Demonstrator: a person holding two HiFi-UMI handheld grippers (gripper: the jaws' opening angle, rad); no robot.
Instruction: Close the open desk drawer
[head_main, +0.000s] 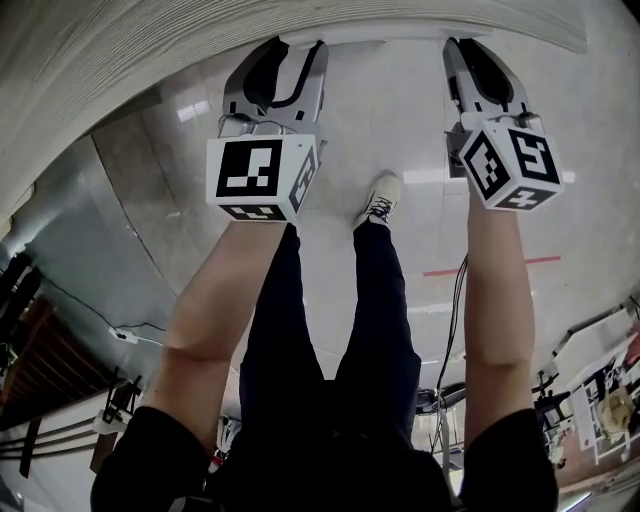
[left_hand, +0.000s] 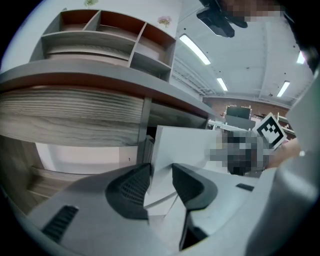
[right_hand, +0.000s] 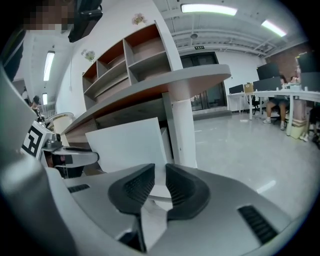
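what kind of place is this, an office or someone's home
Most likely an open-plan office or lab. A desk with cubby shelves stands on a polished floor, long strip lights run overhead, and more desks with a seated person stand further back.

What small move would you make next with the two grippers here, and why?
Probably push both forward together: the left gripper and right gripper each grip the white drawer front, which stands out from under the desk, not yet closed.
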